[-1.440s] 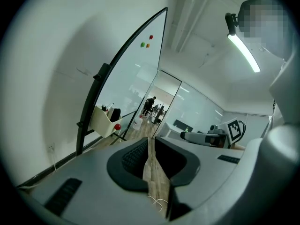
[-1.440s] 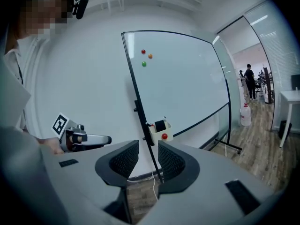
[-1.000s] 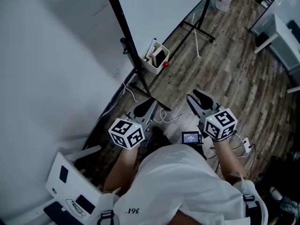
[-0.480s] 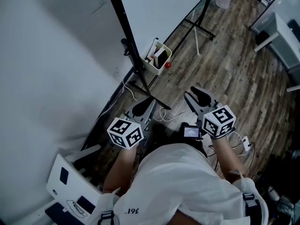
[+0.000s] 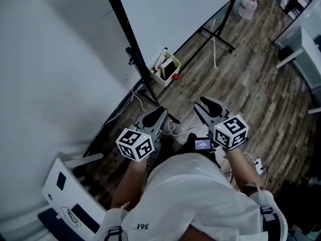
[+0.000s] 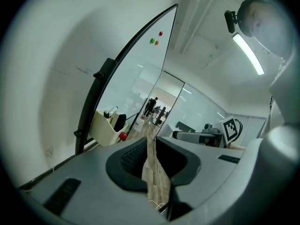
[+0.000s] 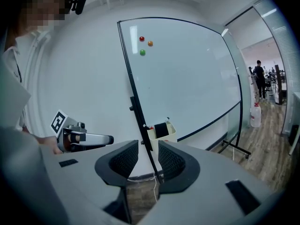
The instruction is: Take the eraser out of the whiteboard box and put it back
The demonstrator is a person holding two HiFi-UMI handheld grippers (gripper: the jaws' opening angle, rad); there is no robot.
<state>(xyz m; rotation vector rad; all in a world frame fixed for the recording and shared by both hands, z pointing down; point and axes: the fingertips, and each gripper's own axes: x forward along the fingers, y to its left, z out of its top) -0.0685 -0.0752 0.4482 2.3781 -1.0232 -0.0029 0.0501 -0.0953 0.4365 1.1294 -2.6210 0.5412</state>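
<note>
- Whiteboard (image 5: 175,14): the whiteboard box (image 5: 163,76) hangs at its stand post. I judge the task not begun, with removal and return both outstanding.
- My left gripper (image 5: 153,117) and right gripper (image 5: 209,107): both well short of the box, jaws partly apart, nothing held.
- Eraser (image 5: 171,64): inside the box, untouched.

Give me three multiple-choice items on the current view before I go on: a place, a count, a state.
1. Where is the eraser? A in the box on the edge of the whiteboard; B on the floor; C on a chair.
2. How many round magnets sit high on the whiteboard? A one; B three; C five.
3. The right gripper's jaws are: A shut on a marker; B shut on the eraser; C apart, empty.
1 A, it stands in the box; 2 B, red, orange, green; 3 C, clear gap, nothing in it.
</note>
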